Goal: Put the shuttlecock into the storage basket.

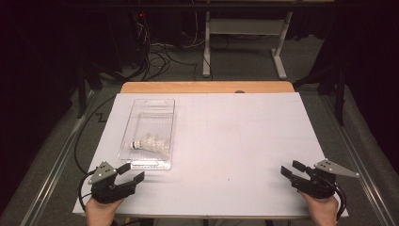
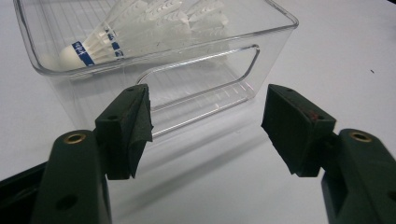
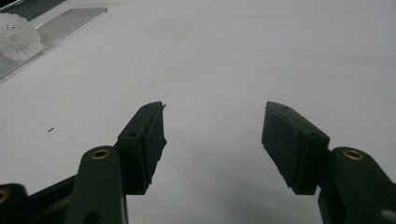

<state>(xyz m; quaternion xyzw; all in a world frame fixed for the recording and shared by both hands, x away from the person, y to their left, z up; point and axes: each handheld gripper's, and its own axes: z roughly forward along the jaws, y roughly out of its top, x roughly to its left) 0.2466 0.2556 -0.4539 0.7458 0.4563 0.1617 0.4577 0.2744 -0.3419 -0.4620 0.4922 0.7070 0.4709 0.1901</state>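
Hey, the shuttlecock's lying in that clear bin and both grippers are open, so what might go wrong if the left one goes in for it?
1. The clear plastic bin looks light; the left hand-held gripper, open just in front of its near wall, could bump it and slide it across the white table.
2. The shuttlecock lies on its side; closing on the feathers rather than the cork might crush them.
3. The bin's transparent walls are hard to judge, so a jaw may clip the rim.

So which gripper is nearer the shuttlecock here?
Left. The left gripper sits open just short of the near end of the clear bin holding the shuttlecock; the right gripper, also open, rests across the table near its right edge.
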